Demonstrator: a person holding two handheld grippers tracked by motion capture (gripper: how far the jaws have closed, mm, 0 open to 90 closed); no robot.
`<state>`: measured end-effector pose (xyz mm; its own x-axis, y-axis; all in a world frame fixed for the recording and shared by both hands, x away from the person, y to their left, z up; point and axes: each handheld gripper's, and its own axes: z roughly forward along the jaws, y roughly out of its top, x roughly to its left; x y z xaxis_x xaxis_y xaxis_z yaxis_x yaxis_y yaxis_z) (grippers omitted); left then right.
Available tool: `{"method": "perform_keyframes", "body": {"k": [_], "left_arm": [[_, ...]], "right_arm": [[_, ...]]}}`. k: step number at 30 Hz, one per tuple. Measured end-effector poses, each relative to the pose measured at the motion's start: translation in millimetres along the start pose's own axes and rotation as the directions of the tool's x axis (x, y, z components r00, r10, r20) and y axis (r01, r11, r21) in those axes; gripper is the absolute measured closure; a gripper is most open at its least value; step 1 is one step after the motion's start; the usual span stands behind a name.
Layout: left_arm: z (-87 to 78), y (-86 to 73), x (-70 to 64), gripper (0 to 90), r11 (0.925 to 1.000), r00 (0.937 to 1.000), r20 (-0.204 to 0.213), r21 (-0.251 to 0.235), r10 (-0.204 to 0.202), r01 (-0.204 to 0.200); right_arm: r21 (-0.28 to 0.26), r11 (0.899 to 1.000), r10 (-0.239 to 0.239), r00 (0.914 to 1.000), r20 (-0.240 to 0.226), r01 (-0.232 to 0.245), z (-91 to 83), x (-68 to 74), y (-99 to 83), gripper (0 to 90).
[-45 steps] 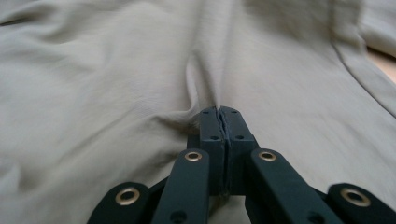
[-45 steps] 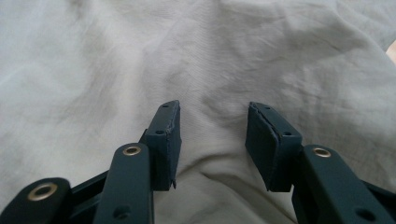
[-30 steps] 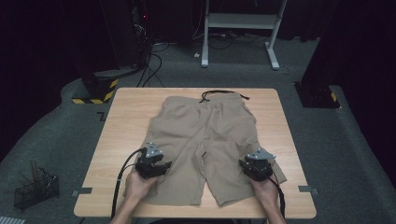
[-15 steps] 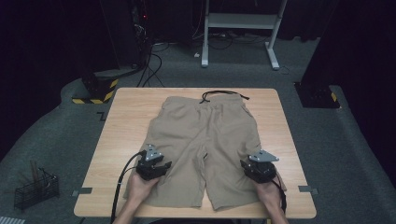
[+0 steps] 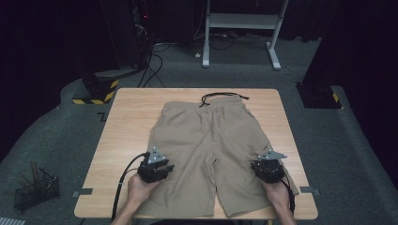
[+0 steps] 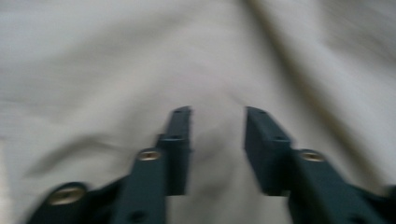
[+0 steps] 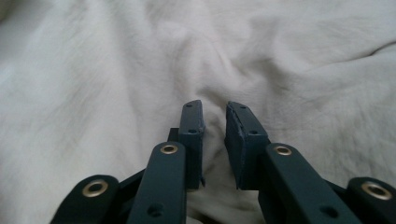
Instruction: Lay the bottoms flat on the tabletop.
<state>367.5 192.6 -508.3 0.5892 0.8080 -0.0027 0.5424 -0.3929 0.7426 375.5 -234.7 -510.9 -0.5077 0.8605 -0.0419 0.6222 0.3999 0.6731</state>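
One pair of tan shorts (image 5: pixel 211 150) lies flat on the wooden table (image 5: pixel 126 126), waistband and dark drawstring (image 5: pixel 220 97) at the far end, both leg hems toward the person. The left gripper (image 5: pixel 157 169) sits on the outer part of the left leg, with cloth stretching ahead of it and off to its right. In the left gripper view, its jaws stand clearly apart over the fabric (image 6: pixel 140 60), a soft rise of cloth between them; the picture is blurred, so whether the tips touch the cloth cannot be told. The right gripper (image 5: pixel 268 171) sits on the outer part of the right leg, near that leg's edge. In the right gripper view (image 7: pixel 215 116), its jaws are close together with a narrow gap, and a ridge of the pale cloth (image 7: pixel 116 79) rises between them; whether they truly pinch it cannot be told. Behind each gripper, a hand (image 5: pixel 141 187) holds it, forearms coming in from the near table edge. Off the table, left of the left gripper, a wire basket (image 5: pixel 35 190) stands on the floor.
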Motion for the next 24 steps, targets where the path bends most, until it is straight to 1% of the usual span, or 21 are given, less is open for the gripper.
{"method": "perform_keyframes", "body": {"k": [2,3,5,6,7,8,9,10,11,12,13,14,15,16,17,18,19,20,21,22,24], "left_arm": [[5.0,6.3,12.3,49.8,0.9985,0.9969,-0.056,-0.006,-0.055,0.055],[9.0,10.2,19.3,48.5,0.9965,0.9928,-0.087,-0.019,-0.082,0.081],[16.5,17.2,29.2,46.0,0.9942,0.9852,-0.134,-0.009,-0.107,0.107],[21.6,21.1,33.7,46.0,0.9929,0.9812,-0.153,-0.002,-0.118,0.119],[28.1,25.5,38.2,46.1,0.9918,0.9782,-0.168,0.019,-0.122,0.127],[36.3,27.8,42.4,50.7,0.9899,0.9774,-0.173,0.05,-0.122,0.132],[40.3,27.6,43.9,53.2,0.9891,0.9785,-0.169,0.068,-0.118,0.131],[40.3,27.6,43.9,56.8,0.9891,0.9785,-0.169,0.068,-0.118,0.131],[40.5,26.9,45.9,56.8,0.9897,0.9805,-0.154,0.056,-0.122,0.132],[40.2,26.7,47.3,62.7,0.9898,0.9788,-0.164,0.053,-0.122,0.132],[39.6,26.6,48.2,77.5,0.9917,0.9768,-0.188,0.057,-0.103,0.116],[41.2,27.9,50.8,83.4,0.9938,0.9551,-0.294,0.09,-0.036,0.065],[43.0,30.5,55.0,87.7,0.991,0.9416,-0.335,0.111,-0.033,0.074],[43.0,30.5,55.0,89.0,0.991,0.9416,-0.335,0.111,-0.033,0.074],[45.1,35.1,61.2,89.0,0.9853,0.9305,-0.364,0.139,-0.043,0.1],[46.0,37.8,64.8,89.1,0.9818,0.9278,-0.369,0.149,-0.054,0.117],[46.8,40.7,68.7,88.9,0.978,0.926,-0.371,0.157,-0.07,0.137],[46.8,41.3,69.0,85.0,0.9785,0.9232,-0.376,0.148,-0.078,0.143],[46.0,41.0,68.5,73.8,0.979,0.9279,-0.362,0.138,-0.091,0.15],[43.7,38.5,65.3,67.5,0.982,0.9421,-0.317,0.114,-0.108,0.151],[39.4,33.8,55.4,56.4,0.9866,0.9592,-0.262,0.093,-0.105,0.134]], "right_arm": [[-0.036,0.999,0.0,1.0,-0.005,-0.001,-0.2,6.9,4.2,68.9],[-0.061,0.998,-0.012,0.9999,-0.013,0.011,-0.1,12.0,7.8,67.8],[-0.12,0.991,-0.065,0.9969,-0.046,0.059,2.3,32.3,21.7,63.8],[-0.12,0.991,-0.065,0.9969,-0.046,0.059,2.3,32.3,21.7,63.8],[-0.137,0.988,-0.075,0.9949,-0.067,0.066,3.0,38.8,26.3,63.2],[-0.164,0.984,-0.085,0.9895,-0.117,0.065,4.2,50.8,33.5,62.5],[-0.17,0.983,-0.094,0.9851,-0.144,0.069,5.4,56.4,35.8,62.4],[-0.167,0.982,-0.111,0.9804,-0.162,0.084,7.1,62.2,37.2,62.4],[-0.167,0.982,-0.111,0.9804,-0.162,0.084,7.1,62.2,37.2,62.4],[-0.16,0.981,-0.135,0.9761,-0.17,0.108,9.6,67.2,38.1,62.4],[-0.134,0.983,-0.153,0.97,-0.189,0.128,15.6,72.7,37.4,62.9],[-0.111,0.985,-0.151,0.9679,-0.201,0.13,19.3,74.0,35.9,63.9],[-0.076,0.987,-0.153,0.9645,-0.215,0.14,24.3,74.6,33.9,65.3],[-0.076,0.987,-0.153,0.9645,-0.215,0.14,24.3,74.6,33.9,65.3],[-0.041,0.988,-0.154,0.9633,-0.22,0.148,30.4,75.9,30.6,66.5],[-0.084,0.984,-0.17,0.9623,-0.212,0.156,30.7,77.3,25.8,67.4],[-0.089,0.983,-0.176,0.9631,-0.203,0.161,30.7,78.1,25.0,67.4],[-0.087,0.983,-0.174,0.9645,-0.199,0.159,31.0,79.1,25.7,66.9],[-0.086,0.984,-0.167,0.9654,-0.2,0.153,32.1,80.0,26.8,65.0],[-0.083,0.985,-0.164,0.9656,-0.202,0.15,33.0,80.6,28.2,62.8],[-0.059,0.986,-0.166,0.9653,-0.201,0.157,34.6,86.3,33.4,56.3]]}}
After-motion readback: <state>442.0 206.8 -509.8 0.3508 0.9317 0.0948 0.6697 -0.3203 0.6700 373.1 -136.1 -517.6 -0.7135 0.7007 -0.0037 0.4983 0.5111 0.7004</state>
